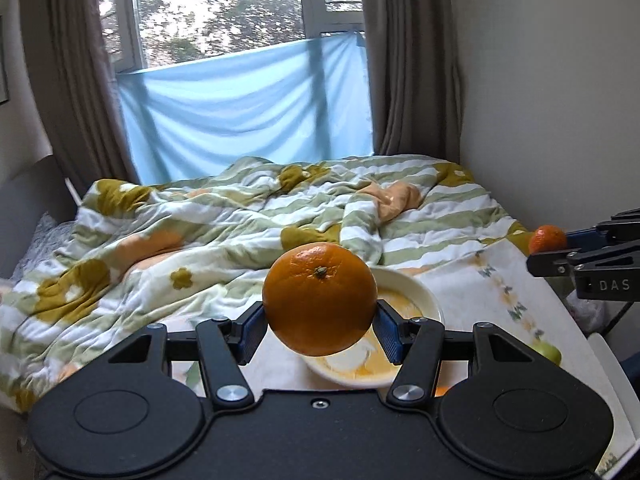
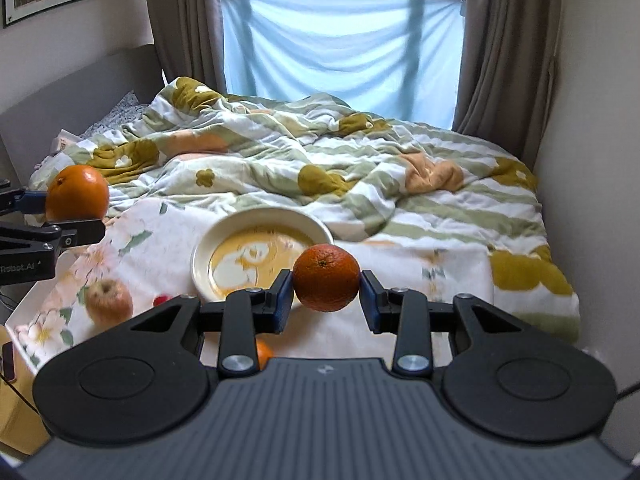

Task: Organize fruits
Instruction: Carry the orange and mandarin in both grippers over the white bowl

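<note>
One bed with a striped floral duvet (image 2: 280, 152) is filling the room. On a floral-clothed surface (image 2: 400, 264), one cream bowl (image 2: 208, 256) is sitting empty. The left gripper (image 1: 320, 320) is holding one large orange (image 1: 320, 298) above it, fingers clamped. The right gripper (image 2: 326, 294) is clamping one smaller orange (image 2: 326, 278). One apple (image 2: 109, 304) is resting nearby.
</note>
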`<action>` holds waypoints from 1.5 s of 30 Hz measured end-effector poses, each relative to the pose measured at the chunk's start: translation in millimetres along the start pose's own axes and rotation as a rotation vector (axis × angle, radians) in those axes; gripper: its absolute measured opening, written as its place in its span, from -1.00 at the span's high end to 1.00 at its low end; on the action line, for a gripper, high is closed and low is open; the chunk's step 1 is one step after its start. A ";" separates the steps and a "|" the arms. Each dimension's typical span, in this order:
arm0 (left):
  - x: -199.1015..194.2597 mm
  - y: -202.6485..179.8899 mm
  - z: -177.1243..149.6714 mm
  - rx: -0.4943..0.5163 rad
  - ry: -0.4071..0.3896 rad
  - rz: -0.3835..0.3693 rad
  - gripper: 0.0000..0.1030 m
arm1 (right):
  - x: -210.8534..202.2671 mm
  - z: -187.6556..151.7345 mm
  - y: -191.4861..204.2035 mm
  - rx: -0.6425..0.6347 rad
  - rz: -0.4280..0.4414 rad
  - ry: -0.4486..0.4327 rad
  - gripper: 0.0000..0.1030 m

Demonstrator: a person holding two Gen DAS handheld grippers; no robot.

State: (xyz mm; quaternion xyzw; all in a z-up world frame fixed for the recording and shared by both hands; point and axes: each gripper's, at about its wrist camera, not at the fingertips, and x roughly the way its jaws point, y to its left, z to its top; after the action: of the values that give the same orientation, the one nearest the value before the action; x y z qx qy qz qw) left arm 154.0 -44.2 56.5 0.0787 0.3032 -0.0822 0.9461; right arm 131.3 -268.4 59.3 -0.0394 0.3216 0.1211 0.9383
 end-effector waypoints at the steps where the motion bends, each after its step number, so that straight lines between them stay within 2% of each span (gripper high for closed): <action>1: 9.3 2.6 4.8 -0.001 0.010 -0.014 -0.20 | 6.0 5.4 -0.1 0.000 0.002 0.001 0.01; 4: 42.5 9.8 16.9 -0.013 0.050 -0.054 -0.20 | 30.1 21.0 -1.8 0.014 0.004 0.008 0.01; 11: 117.0 10.5 33.9 0.040 0.107 -0.102 -0.20 | 84.9 44.2 -8.6 0.062 0.007 0.042 0.01; 20: 204.3 -4.0 23.7 0.106 0.225 -0.159 -0.20 | 134.9 54.2 -14.5 0.120 -0.016 0.095 0.01; 26: 238.9 -13.8 11.6 0.150 0.278 -0.183 -0.20 | 160.4 49.3 -20.7 0.137 -0.037 0.140 0.01; 31: 254.4 -18.6 5.0 0.177 0.303 -0.208 -0.20 | 173.3 45.4 -24.2 0.148 -0.049 0.165 0.01; 34: 256.5 -20.2 4.3 0.192 0.286 -0.212 -0.22 | 179.5 43.5 -25.3 0.155 -0.051 0.176 0.01; 35: 255.7 -19.4 5.1 0.192 0.274 -0.215 -0.30 | 181.3 43.0 -25.2 0.158 -0.051 0.179 0.01; 36: 254.8 -19.2 6.3 0.192 0.268 -0.218 -0.66 | 182.8 42.4 -25.2 0.160 -0.051 0.182 0.01; 37: 252.8 -19.2 7.8 0.189 0.261 -0.220 -0.92 | 183.7 42.3 -24.8 0.161 -0.052 0.183 0.01; 39: 245.3 -15.8 10.2 0.181 0.231 -0.234 -0.94 | 185.5 42.6 -25.0 0.162 -0.052 0.185 0.01; 45: 226.4 -1.5 13.1 0.165 0.227 -0.233 -0.95 | 189.2 41.1 -22.7 0.150 -0.045 0.186 0.01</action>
State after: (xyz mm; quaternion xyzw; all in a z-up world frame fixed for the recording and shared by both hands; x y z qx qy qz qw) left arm 342.8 -72.6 -65.9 0.1291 0.4075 -0.2064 0.8801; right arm 306.0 -245.9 -24.3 0.0124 0.4143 0.0714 0.9073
